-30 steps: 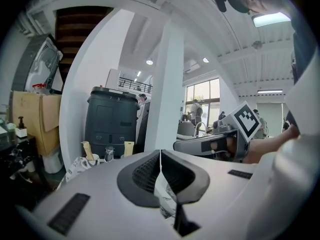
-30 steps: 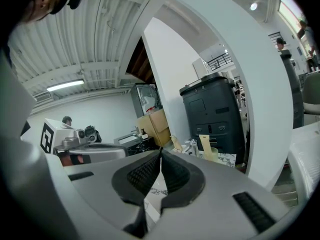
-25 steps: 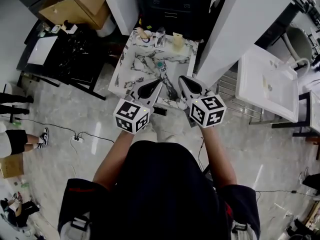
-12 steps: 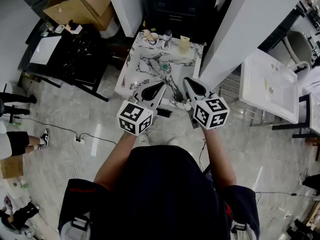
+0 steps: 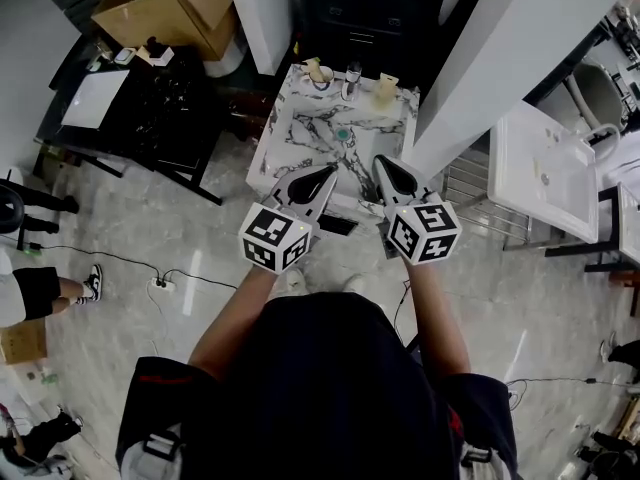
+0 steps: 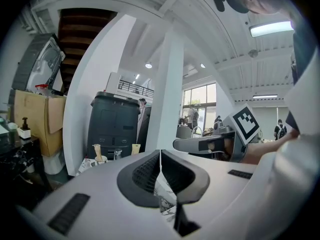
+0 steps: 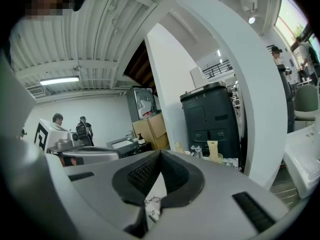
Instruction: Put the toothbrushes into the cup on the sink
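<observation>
A marble-patterned sink (image 5: 300,133) stands ahead of me on the floor. At its back left is a white cup (image 5: 318,76) with a beige stick in it. A faucet (image 5: 352,73) and a beige upright item (image 5: 385,90) stand beside the cup. I cannot make out loose toothbrushes. My left gripper (image 5: 330,173) hovers at the sink's near edge, shut and empty. My right gripper (image 5: 382,163) is level with it, to its right, also shut with nothing held. In the left gripper view the jaws (image 6: 160,151) meet, with the cup (image 6: 98,156) far off. The right gripper's (image 7: 160,152) jaws also meet.
A dark cabinet (image 5: 360,18) stands behind the sink, with white pillars (image 5: 500,58) on either side. A black table (image 5: 130,118) and a cardboard box (image 5: 170,13) are at the left. A white basin (image 5: 545,173) is at the right. A person's legs (image 5: 40,288) show far left.
Both grippers have moved forward together toward the sink's near edge. Both have stayed shut and empty.
</observation>
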### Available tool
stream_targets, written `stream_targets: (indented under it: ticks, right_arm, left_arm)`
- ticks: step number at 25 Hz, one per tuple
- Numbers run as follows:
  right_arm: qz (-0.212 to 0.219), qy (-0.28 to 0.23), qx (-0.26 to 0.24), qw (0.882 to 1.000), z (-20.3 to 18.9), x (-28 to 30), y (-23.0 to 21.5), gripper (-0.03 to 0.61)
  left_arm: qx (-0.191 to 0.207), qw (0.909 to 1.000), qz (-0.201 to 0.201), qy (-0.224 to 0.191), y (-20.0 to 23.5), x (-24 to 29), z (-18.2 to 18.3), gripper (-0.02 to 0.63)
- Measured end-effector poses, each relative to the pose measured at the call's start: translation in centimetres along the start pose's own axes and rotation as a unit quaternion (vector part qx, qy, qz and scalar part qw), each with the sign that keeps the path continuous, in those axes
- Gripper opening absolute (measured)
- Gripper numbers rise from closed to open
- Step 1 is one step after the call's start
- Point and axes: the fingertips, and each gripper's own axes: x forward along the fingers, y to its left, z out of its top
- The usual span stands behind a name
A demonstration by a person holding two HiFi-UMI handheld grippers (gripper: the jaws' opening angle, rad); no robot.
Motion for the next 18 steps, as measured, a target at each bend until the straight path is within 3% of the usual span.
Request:
stream_targets:
  ticks: [18]
  right_arm:
    - [-0.009, 0.000, 0.007, 1.000, -0.1, 1.3, 2.0, 0.034]
  left_arm:
    - [-0.002, 0.9998, -0.019, -0.001, 1.9, -1.2, 0.0, 0.020]
